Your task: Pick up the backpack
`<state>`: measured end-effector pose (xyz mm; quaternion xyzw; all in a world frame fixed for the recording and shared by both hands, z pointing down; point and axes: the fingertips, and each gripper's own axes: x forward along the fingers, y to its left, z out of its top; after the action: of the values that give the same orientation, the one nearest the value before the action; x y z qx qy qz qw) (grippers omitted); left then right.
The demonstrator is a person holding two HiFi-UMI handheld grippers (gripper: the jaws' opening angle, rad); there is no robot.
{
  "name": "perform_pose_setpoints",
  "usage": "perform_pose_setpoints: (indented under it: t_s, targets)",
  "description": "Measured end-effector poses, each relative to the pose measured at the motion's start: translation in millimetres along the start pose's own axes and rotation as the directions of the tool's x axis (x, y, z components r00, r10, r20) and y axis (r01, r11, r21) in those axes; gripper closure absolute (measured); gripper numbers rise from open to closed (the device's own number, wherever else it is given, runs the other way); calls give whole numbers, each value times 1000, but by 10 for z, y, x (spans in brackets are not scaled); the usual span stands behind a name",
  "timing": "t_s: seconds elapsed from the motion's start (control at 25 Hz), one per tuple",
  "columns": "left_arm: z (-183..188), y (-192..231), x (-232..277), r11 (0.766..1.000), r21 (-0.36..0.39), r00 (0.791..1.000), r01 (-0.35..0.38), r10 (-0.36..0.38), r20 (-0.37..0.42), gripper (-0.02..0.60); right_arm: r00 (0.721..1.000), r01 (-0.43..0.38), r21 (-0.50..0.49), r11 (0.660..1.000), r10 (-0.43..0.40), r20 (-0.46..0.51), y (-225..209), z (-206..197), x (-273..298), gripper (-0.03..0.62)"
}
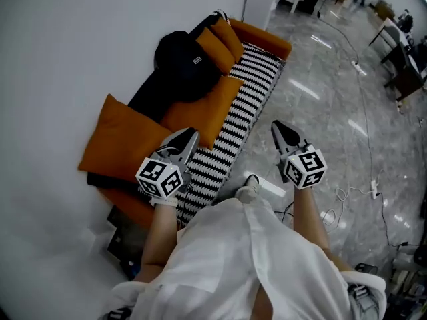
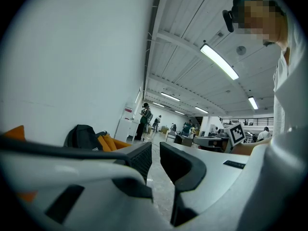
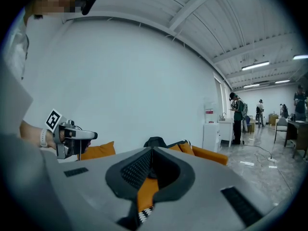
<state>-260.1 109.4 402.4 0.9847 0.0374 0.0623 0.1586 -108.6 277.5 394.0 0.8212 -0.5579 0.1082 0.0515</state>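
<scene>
The soft black backpack (image 1: pixel 181 62) sits on the orange sofa (image 1: pixel 270 42), upper left. The left gripper (image 1: pixel 189 134) is a little apart and the right gripper (image 1: pixel 277 126) is together, both empty. They should go closer and open wide.

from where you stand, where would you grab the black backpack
Probably its rounded top, coming from the floor side: the backpack stands upright on the sofa against the wall, cushions on both sides. A handle is too small to tell.
</scene>
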Motion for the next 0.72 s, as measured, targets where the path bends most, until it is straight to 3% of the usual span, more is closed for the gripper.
perform_pose_setpoints:
  t_s: [0.72]
  targets:
    - [233,18,1549,998,-4,998,-62,62,-7,514,994,-104,-16,994,104,-15,-1343,208,563,574]
